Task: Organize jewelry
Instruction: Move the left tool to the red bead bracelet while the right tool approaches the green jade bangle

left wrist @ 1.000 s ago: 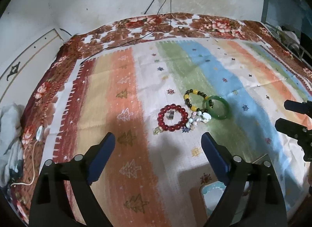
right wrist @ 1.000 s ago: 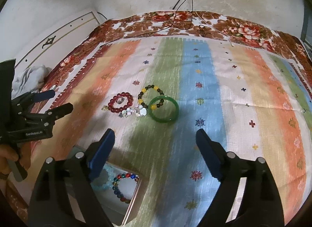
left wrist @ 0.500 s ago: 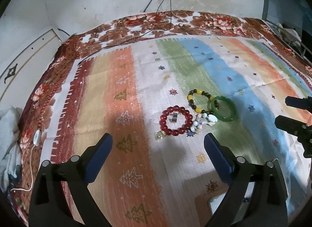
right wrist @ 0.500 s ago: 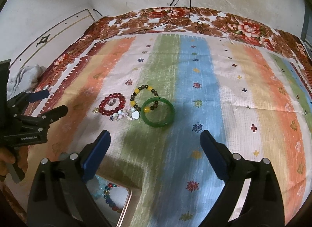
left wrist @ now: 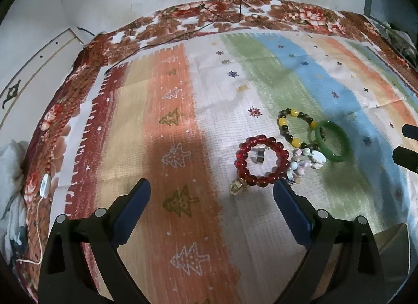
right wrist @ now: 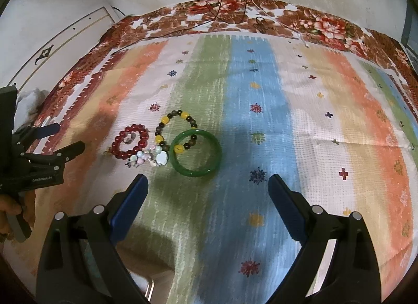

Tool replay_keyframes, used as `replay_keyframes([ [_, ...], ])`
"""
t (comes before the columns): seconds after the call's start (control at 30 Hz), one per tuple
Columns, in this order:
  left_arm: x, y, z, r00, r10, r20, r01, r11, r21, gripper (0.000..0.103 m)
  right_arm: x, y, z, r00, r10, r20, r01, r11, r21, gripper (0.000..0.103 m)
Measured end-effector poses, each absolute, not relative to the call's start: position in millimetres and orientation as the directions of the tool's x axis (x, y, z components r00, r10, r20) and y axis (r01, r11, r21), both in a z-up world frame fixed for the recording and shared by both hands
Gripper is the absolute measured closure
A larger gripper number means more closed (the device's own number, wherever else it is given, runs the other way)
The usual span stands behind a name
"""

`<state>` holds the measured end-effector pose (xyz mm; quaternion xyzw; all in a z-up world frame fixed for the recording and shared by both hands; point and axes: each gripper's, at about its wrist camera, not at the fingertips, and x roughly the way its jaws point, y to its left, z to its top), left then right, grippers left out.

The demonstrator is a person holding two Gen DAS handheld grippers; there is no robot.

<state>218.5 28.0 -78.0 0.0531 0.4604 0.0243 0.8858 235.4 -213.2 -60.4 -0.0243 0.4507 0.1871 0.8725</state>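
The right gripper is spread wide with nothing between its blue pads, and the green bangle lies just beyond its tips at about 12 o'clock. The left gripper is likewise wide open and empty; the red bead bracelet sits at about 1 o'clock from it, close to its right finger.

The next pick looks like the bangle. It overlaps the yellow-and-brown bead bracelet, so it is probably best to close on the bangle's near rim, away from the overlap, and lift straight up so the beads are not dragged along.

The bangle is a smooth, glossy, rigid ring and may slip in the pads. Just beside it at 9 o'clock lies a pale charm bracelet, touching the red one. A small metal ring rests inside the red bracelet. All lie on the striped cloth.
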Motion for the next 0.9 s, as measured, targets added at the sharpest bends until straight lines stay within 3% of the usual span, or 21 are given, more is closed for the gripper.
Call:
replay_keyframes([
  [0.9,262,26,-118,0.521,0.114,-0.846,0.033,0.988,0.153,0.01,292,-201,-106,0.447,0.231,-0.864,-0.315,0.945,0.089,0.011],
])
